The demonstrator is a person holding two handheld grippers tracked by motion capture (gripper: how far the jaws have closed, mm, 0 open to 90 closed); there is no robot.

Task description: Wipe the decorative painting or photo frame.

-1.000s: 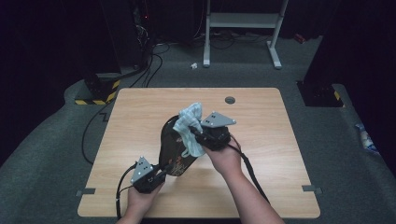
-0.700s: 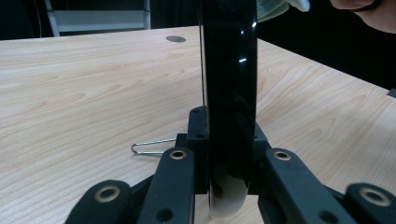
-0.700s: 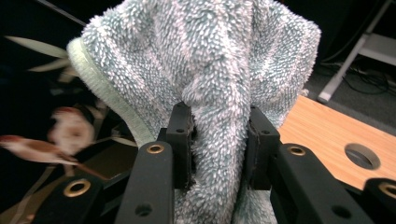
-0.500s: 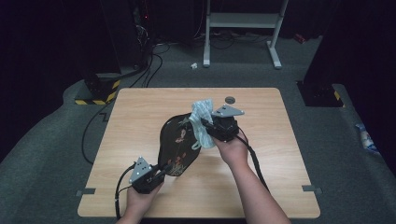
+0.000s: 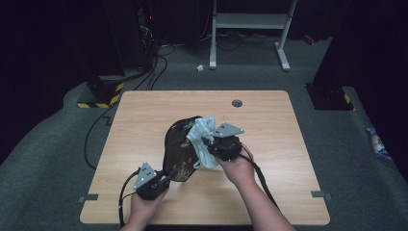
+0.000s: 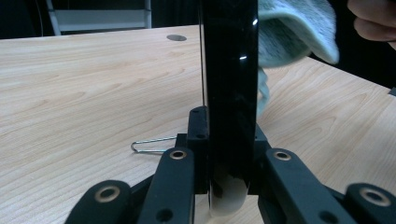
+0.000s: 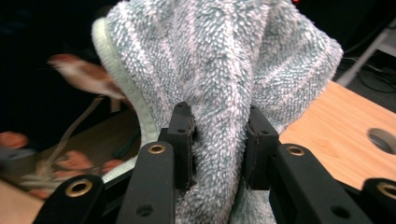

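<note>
A black lacquered tray [image 5: 179, 149] with a painted bird and flower pattern stands tilted on edge above the wooden table [image 5: 144, 115]. My left gripper [image 5: 161, 182] is shut on its near rim; in the left gripper view the glossy black tray edge [image 6: 229, 93] rises between the jaws. My right gripper [image 5: 208, 143] is shut on a pale blue-green fluffy cloth [image 5: 202, 137], which lies against the tray's decorated face. In the right gripper view the cloth [image 7: 219, 84] bunches between the pads, with the painted bird [image 7: 79, 74] to its left.
A round cable hole [image 5: 236, 103] sits near the table's far edge. A small wire clip [image 6: 149, 143] lies on the wood left of the tray. Beyond the table are a white stand's legs [image 5: 250, 24], cables and a dark carpeted floor.
The right gripper with the cloth moved up the tray's face toward its far end, then came back down toward the middle. The left gripper and the tray stayed put.
</note>
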